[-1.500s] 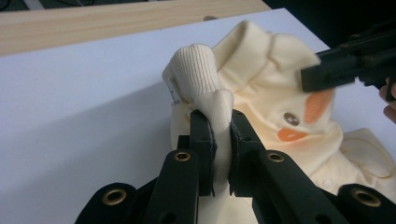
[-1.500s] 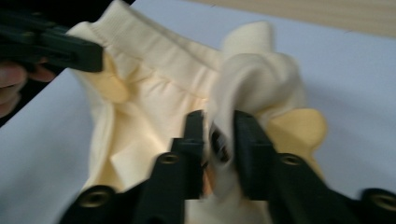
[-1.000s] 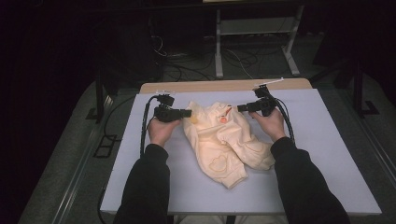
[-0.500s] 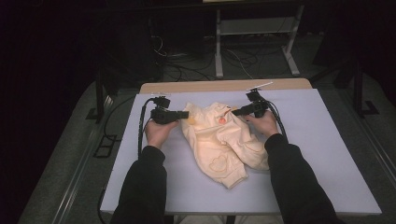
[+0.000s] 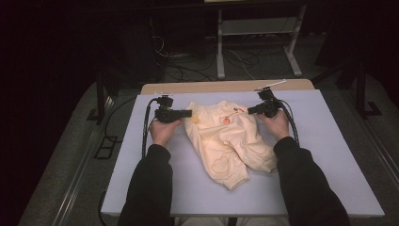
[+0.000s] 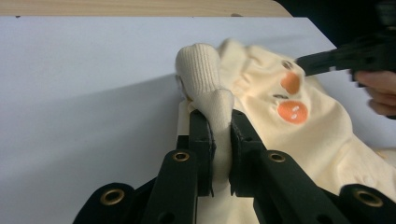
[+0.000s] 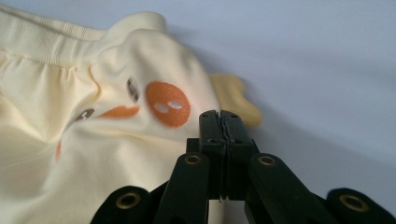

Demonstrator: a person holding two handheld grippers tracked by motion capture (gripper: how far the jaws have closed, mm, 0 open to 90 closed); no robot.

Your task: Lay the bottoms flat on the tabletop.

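Garment [image 5: 228, 141], pale yellow, lies crumpled mid-table on the white sheet [image 5: 324, 155], its ribbed band toward the far edge, orange print marks [image 5: 226, 120] near that end, a heart outline stitched lower down. Left gripper [image 5: 187, 113] sits at the garment's left edge; in the left gripper view its jaws pinch a fold of the ribbed cuff [image 6: 205, 77], which stands up between them. Right gripper [image 5: 250, 111] is at the garment's upper right edge; in the right gripper view [image 7: 220, 122] its jaws are pressed together, tips over the cloth just below an orange patch [image 7: 168, 103]; whether any fabric is caught between them cannot be told. Both hands rest on the sheet, dark sleeves [image 5: 150, 188] coming in from the near side. Wooden table edge [image 5: 226, 86] shows beyond the sheet.
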